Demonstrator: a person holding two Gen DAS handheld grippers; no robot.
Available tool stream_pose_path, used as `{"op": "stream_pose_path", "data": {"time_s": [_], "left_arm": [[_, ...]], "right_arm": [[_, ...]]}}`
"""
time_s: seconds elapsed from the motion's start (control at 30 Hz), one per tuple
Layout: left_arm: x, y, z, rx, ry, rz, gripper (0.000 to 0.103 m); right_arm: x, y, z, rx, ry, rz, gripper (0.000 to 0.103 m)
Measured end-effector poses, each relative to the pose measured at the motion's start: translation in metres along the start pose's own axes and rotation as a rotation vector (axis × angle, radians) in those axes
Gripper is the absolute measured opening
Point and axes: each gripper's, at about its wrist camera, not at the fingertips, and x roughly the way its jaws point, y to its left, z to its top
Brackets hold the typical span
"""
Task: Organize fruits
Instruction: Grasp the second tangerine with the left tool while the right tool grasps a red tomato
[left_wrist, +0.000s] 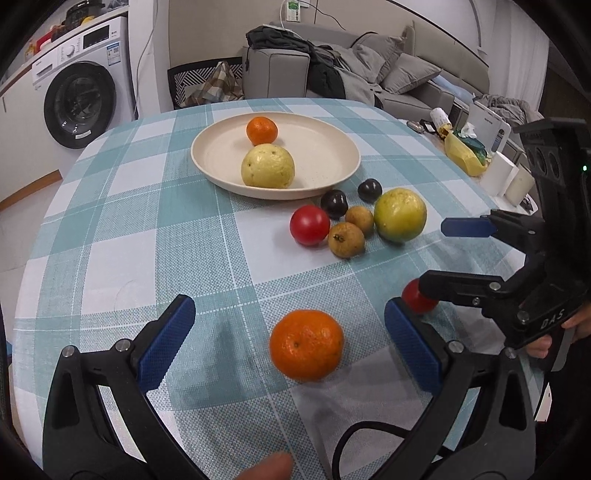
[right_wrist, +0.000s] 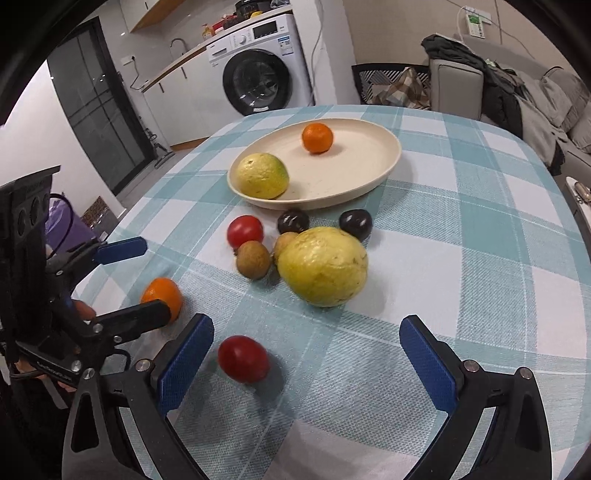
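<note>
Mandarin (left_wrist: 306, 345): loose on checked cloth, between my L gripper (left_wrist: 290, 345) pads, untouched.
L tongs: wide open, empty.
R gripper (right_wrist: 306, 363): wide open, empty; tomato (right_wrist: 243, 359) nr its left pad.
Plate (left_wrist: 332, 147): beyond, holds 2 fruits.
Tip: I'd centre, close gently.

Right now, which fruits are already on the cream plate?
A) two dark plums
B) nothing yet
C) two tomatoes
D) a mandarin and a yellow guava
D: the cream plate holds one mandarin and one yellow guava; the other fruits all lie on the checked tablecloth.
</note>
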Motion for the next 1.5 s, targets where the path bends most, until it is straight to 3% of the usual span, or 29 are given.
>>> {"op": "stream_pose_path", "data": {"time_s": [0.27,0.57,0.8,0.97,1.17,1.5], "left_arm": [[0.001,0.003,-0.01,0.046,0.05,-0.048,0.099],[0.01,-0.006,-0.018,0.095,0.101,-0.087,0.074],[0.01,-0.01,-0.02,0.124,0.095,-0.098,0.054],[0.009,-0.01,-0.019,0.131,0.087,-0.096,0.037],[0.01,-0.011,-0.018,0.125,0.077,-0.106,0.037],[0.007,-0.008,-0.015,0.104,0.053,-0.093,0.037]], "right_arm": [[0.004,0.011,-0.005,-0.065,0.044,0.023,0.103],[0.009,0.018,-0.009,-0.109,0.072,0.047,0.102],[0.009,0.027,-0.012,-0.142,0.086,0.07,0.087],[0.009,0.028,-0.013,-0.152,0.091,0.086,0.083],[0.007,0.029,-0.014,-0.166,0.093,0.095,0.08],[0.007,0.034,-0.016,-0.195,0.085,0.078,0.053]]}}
